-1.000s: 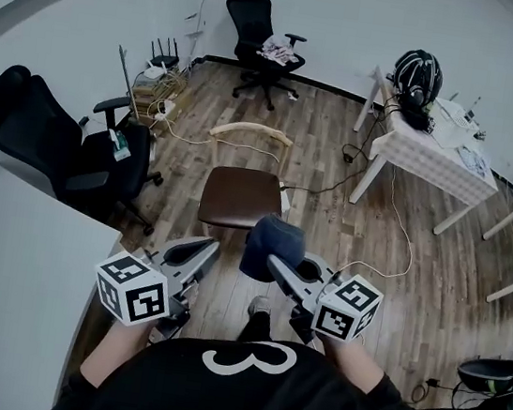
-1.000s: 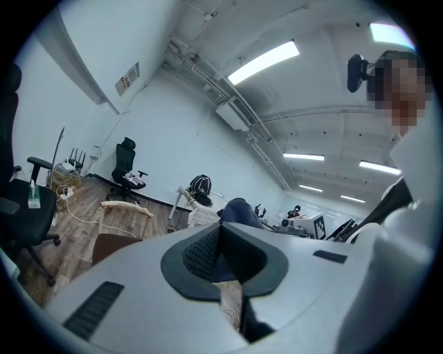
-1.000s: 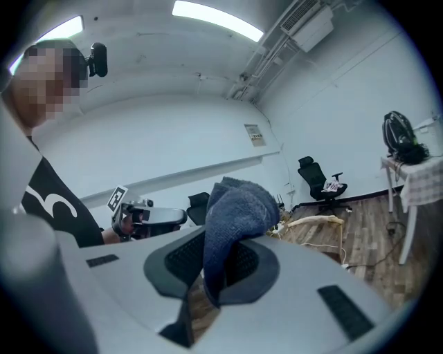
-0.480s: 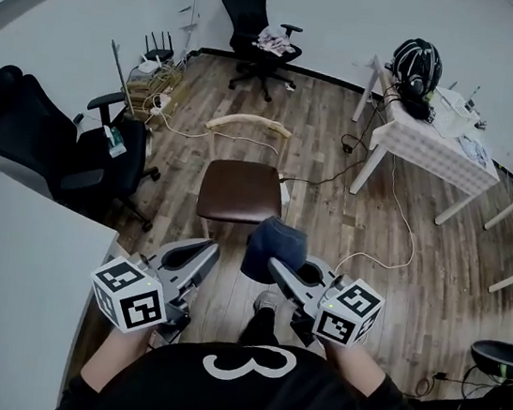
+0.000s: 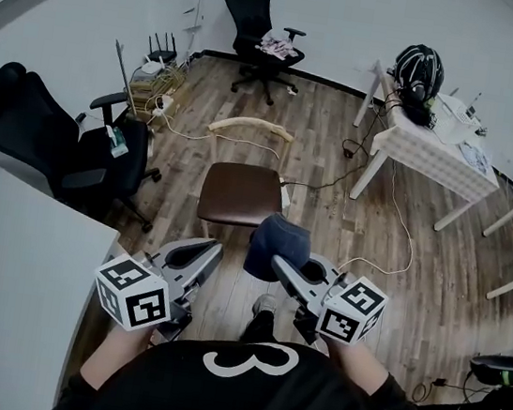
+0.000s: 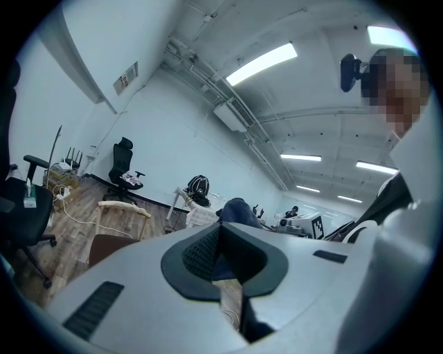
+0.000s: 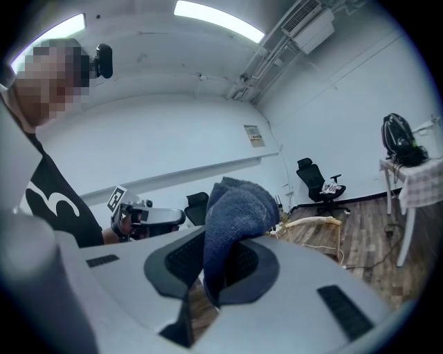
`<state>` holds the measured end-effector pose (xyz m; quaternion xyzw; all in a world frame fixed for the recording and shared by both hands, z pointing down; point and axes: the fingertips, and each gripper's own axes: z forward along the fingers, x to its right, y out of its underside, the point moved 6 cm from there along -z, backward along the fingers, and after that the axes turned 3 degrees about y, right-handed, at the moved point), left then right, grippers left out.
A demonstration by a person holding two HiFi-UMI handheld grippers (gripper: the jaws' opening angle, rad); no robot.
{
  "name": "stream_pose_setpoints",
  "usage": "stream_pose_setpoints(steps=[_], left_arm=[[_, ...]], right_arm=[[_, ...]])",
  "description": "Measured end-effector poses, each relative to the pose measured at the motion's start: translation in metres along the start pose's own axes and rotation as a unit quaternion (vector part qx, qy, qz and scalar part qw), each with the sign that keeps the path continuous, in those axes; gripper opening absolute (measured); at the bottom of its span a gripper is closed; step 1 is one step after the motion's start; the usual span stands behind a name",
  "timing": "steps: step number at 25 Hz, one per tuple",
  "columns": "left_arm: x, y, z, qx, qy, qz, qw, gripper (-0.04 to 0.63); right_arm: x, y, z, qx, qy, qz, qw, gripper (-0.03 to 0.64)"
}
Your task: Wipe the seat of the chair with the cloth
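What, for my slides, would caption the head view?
Right tool grips blue cloth near the brown chair seat; left tool empty.

Your black shirt (image 5: 210, 401) shows a single large white "3" (image 5: 250, 359) on its front. The cubes on your left gripper (image 5: 211, 245) and right gripper (image 5: 277, 263) carry black-and-white square markers, no letters. The small wall placard (image 6: 125, 78) has print too fine to read.

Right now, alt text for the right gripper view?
The right claw is shut on a dark blue cloth that bunches above it. Beyond are the left claw, a wooden chair and a black office chair.
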<state>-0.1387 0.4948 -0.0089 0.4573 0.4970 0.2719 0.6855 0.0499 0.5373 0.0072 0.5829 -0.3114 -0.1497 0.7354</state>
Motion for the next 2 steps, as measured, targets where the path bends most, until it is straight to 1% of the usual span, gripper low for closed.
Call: stream_pose_setpoints(steps=[2], left_arm=[[-0.0007,0.0011,-0.003,-0.004,-0.004,0.001,1.0,0.014]], right_arm=[[-0.0028,-0.0007,-0.0006,0.0,0.001,-0.003,1.0,0.048]])
